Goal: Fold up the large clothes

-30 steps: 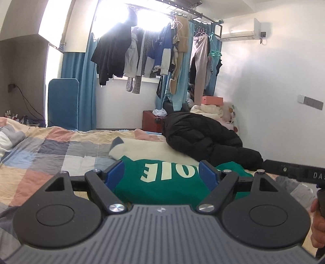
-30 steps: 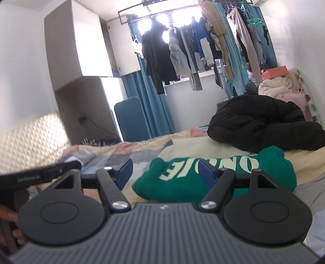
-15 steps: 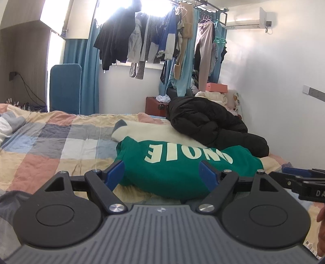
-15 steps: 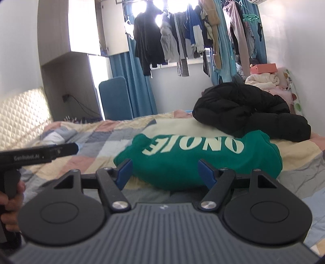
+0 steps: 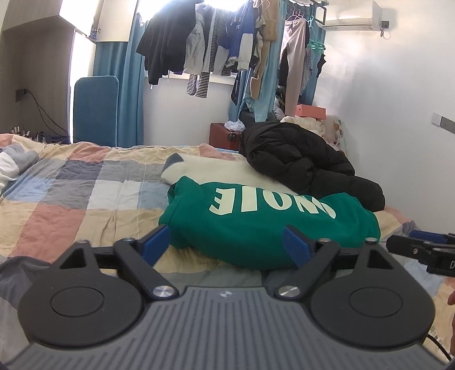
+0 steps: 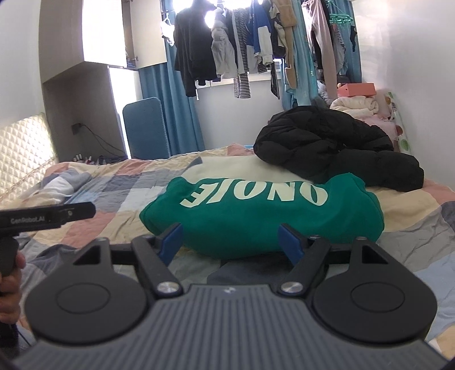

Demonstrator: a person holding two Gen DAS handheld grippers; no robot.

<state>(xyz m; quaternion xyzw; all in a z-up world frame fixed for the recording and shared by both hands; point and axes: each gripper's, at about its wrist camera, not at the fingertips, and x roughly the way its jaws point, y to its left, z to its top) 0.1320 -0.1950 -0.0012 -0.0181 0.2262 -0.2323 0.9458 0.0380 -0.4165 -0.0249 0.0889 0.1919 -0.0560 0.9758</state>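
Left gripper (image 5: 224,244) low over the bed (image 5: 85,205), blue pads (image 5: 155,243) spread wide, jaws just opened further, nothing pinched between them; near edge of the green sweatshirt (image 5: 256,224) seen in the gap, whether cloth touches a pad cannot be told. Right gripper (image 6: 229,240) likewise released, jaws just widened, pads (image 6: 290,240) apart with the sweatshirt (image 6: 256,219) bulking just past them, no squeeze visible.

Sweatshirt lying bunched on the checked bedspread, pale letters upside down across its top. In the left view, sitting at 12 o'clock from the gripper, close ahead. In the right view, also at 12 o'clock, spreading from 11 to 1. Cream garment (image 5: 227,173) partly under the sweatshirt, on its far side. Black puffer jacket (image 5: 301,159) heaped at 1 o'clock from the sweatshirt, touching its far right edge.

Right gripper's tip (image 5: 421,249) poking in at 3 o'clock of the left view; left gripper's arm (image 6: 48,216) reaching in at 9 o'clock of the right view, with a hand (image 6: 10,281) below it at 8 o'clock.

Beyond the bed, at 12 o'clock: clothes (image 5: 216,48) hanging on a rack before a bright window, blue curtains (image 5: 130,94) at 11 o'clock, air conditioner (image 5: 352,14) high at 1 o'clock. Quilted headboard (image 6: 22,145) at 10 o'clock in the right view
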